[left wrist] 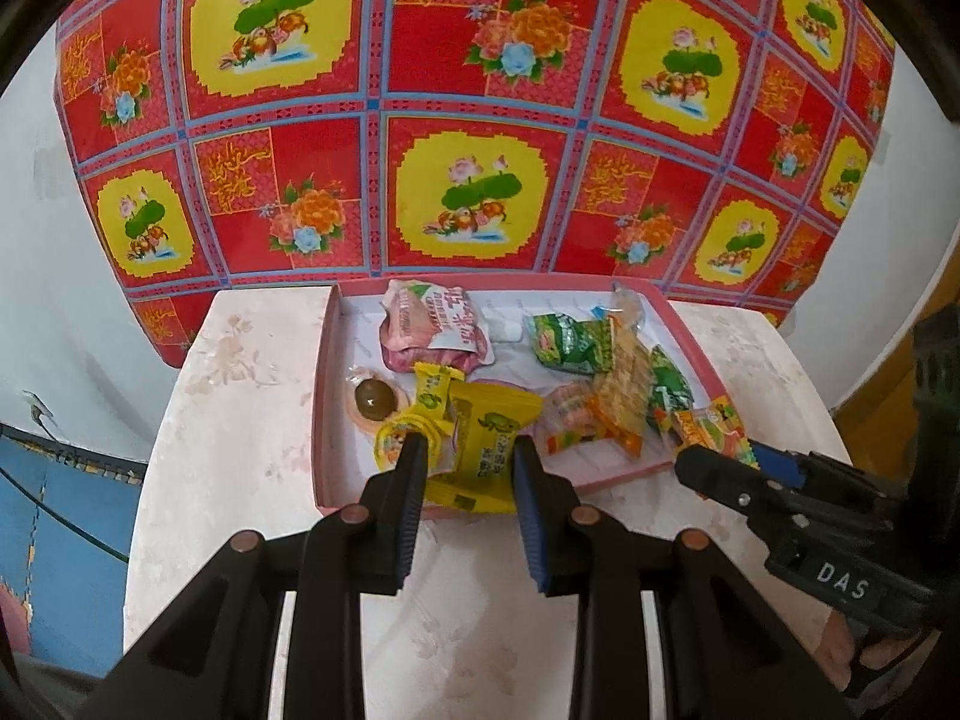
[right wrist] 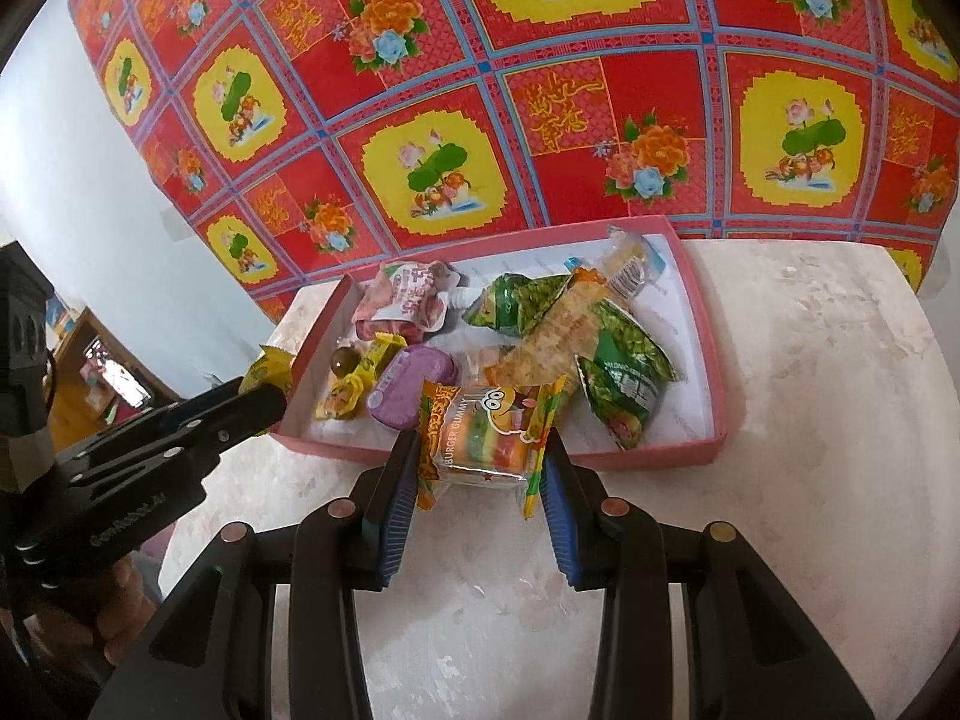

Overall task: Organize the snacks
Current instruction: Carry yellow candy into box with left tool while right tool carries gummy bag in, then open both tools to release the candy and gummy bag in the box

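Left gripper (left wrist: 467,453): a yellow snack packet (left wrist: 487,433) is being gripped between the blue-padded fingers, the jaws narrowed onto its sides.
Yellow snack packet: it is being held just above the near rim of the pink tray (left wrist: 322,396), its lower edge hanging between the jaws.
Left of the left jaws: a round brown sweet in clear wrap (left wrist: 373,399) is being kept in the tray, with a small yellow sachet (left wrist: 433,391) just beside it.
Beyond the left jaws: a pink pouch (left wrist: 437,324) is lying at the far side of the tray.
Right of the left jaws: green packets (left wrist: 570,341) and orange wrapped sweets (left wrist: 591,420) are being held in a loose pile in the tray.
Right gripper (right wrist: 480,455): a burger gummy packet (right wrist: 489,435) is being clamped between the fingers, the jaws partly closed around it.
Burger gummy packet: it is being held over the near rim of the tray, in front of a purple packet (right wrist: 414,384).
Table (right wrist: 810,420): the tray is being carried on its pale marbled top.
Beyond both jaws: a red patterned cloth (left wrist: 480,120) is being shown behind the table.
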Available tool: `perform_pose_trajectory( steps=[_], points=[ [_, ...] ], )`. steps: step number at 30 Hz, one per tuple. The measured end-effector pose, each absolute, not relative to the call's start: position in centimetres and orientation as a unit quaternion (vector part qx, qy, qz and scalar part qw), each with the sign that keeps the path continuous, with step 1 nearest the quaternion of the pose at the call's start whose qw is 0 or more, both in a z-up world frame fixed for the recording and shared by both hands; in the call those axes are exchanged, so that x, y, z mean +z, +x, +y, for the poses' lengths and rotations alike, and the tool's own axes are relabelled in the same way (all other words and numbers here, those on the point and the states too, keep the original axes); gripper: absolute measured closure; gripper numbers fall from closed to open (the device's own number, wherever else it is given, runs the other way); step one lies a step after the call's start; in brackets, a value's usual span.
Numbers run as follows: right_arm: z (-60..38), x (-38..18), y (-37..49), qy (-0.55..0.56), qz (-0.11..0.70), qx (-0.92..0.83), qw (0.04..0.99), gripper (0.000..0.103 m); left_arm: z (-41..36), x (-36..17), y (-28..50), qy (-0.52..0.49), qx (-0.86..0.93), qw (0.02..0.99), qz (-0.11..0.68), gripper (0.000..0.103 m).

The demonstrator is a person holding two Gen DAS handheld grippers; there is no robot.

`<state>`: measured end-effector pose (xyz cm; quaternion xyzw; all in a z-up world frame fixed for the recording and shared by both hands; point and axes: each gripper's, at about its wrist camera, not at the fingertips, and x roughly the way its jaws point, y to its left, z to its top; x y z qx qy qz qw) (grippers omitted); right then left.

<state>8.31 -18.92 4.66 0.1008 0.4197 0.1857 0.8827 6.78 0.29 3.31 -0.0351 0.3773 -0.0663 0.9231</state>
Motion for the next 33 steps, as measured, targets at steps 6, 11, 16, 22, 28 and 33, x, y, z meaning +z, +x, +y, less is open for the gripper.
perform_pose_trajectory(
  steps=[6,11,16,22,28,33],
  points=[
    [-18.5,4.7,9.0,0.097,0.417,0.186,0.884,0.064,0.5,2.5,7.9,-0.042,-0.064,0.919,0.386,0.073],
    [-18.3,4.9,9.9,0.096,0.414,0.185,0.886,0.063,0.6,2.0,8.9,-0.046,-0.062,0.918,0.390,0.073],
    [-17.9,5.1,11.2,0.095,0.410,0.187,0.888,0.063,0.5,1.7,10.6,-0.050,-0.064,0.915,0.394,0.073],
    [-17.6,5.4,12.6,0.090,0.401,0.189,0.892,0.063,0.2,1.5,12.4,-0.053,-0.065,0.915,0.395,0.073],
    [-17.8,4.6,14.0,0.091,0.404,0.183,0.891,0.063,-0.2,0.8,13.9,-0.051,-0.062,0.913,0.400,0.073],
    [-18.2,4.0,14.8,0.093,0.406,0.176,0.892,0.063,-0.6,0.1,14.7,-0.045,-0.061,0.911,0.405,0.073]
  ],
)
